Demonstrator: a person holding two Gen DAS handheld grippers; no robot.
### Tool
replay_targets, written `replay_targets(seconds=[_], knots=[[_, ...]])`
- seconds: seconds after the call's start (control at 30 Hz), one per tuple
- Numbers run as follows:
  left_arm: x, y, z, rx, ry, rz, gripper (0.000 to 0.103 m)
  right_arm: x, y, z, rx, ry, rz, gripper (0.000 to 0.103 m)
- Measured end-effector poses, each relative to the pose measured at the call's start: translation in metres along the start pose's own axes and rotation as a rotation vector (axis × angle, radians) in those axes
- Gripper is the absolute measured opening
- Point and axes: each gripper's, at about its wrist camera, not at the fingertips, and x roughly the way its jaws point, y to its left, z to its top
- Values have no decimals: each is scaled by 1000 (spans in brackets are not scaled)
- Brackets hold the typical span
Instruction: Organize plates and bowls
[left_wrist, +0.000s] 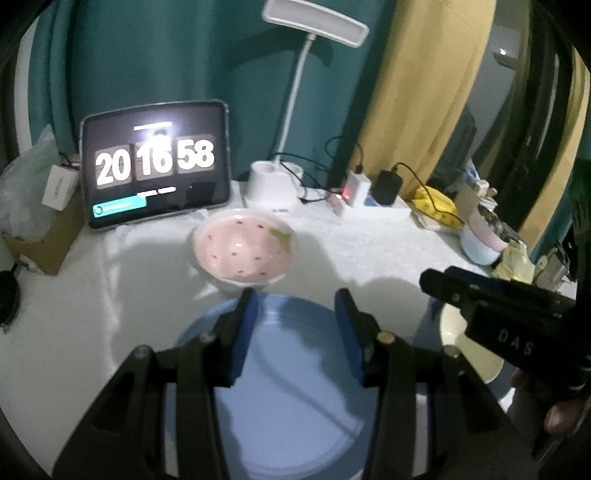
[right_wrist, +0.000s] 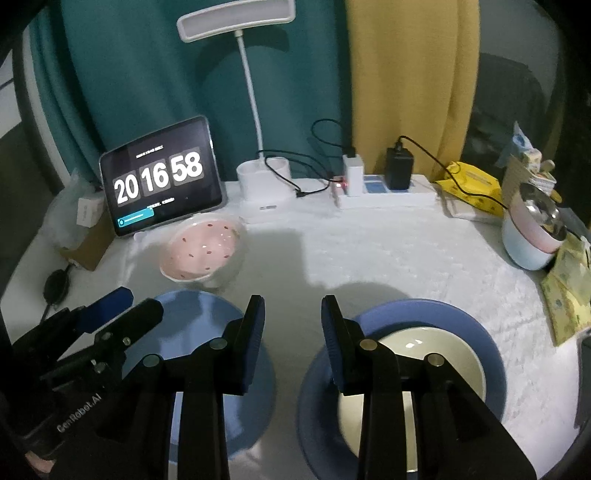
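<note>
- The left gripper (left_wrist: 295, 306) hovers over the left blue plate (left_wrist: 295, 406), its blue-padded fingers (left_wrist: 243, 332) spread wide with nothing between them. The same gripper (right_wrist: 125, 306) enters the right wrist view from the lower left, above that plate's near-left edge.
- The right gripper (right_wrist: 291, 314) hangs with its jaws apart and empty; the gap between them lies over bare tablecloth (right_wrist: 369, 251), between the two plates.
- The left blue plate (right_wrist: 207, 314) lies flat on the cloth, with nothing on it.
- The right blue plate (right_wrist: 480, 332) sits just beside it to the right, not touching it, and carries a cream bowl (right_wrist: 443, 350) in its middle. In the left wrist view only a slice of this cream bowl (left_wrist: 454, 325) shows, under the right gripper (left_wrist: 443, 277).
- Just beyond the left plate stands a pink bowl (left_wrist: 243, 247) with small red dots inside; the same pink bowl (right_wrist: 203, 251) stands upright near the tablet.
- A tablet (left_wrist: 155, 162) leans at the back left and shows 20 16 58.
- A white desk lamp (right_wrist: 262, 181) stands mid-back, its base beside a power strip (right_wrist: 384, 192) with chargers plugged in.
- At the far right edge, a pale blue pot (right_wrist: 528, 240) with a pink rim holds something metallic; I cannot tell what.
- A yellow packet (right_wrist: 469, 181) lies behind that pot.
</note>
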Motion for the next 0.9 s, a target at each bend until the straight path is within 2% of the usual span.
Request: replay_targets(seconds=[0.6,0.9], knots=[[17,51,25,-3,-6,11,45,42,46,28,-22,30,29,34],[50,81,34,-48,46,13,45,79,65,31,-8,83,42,34]])
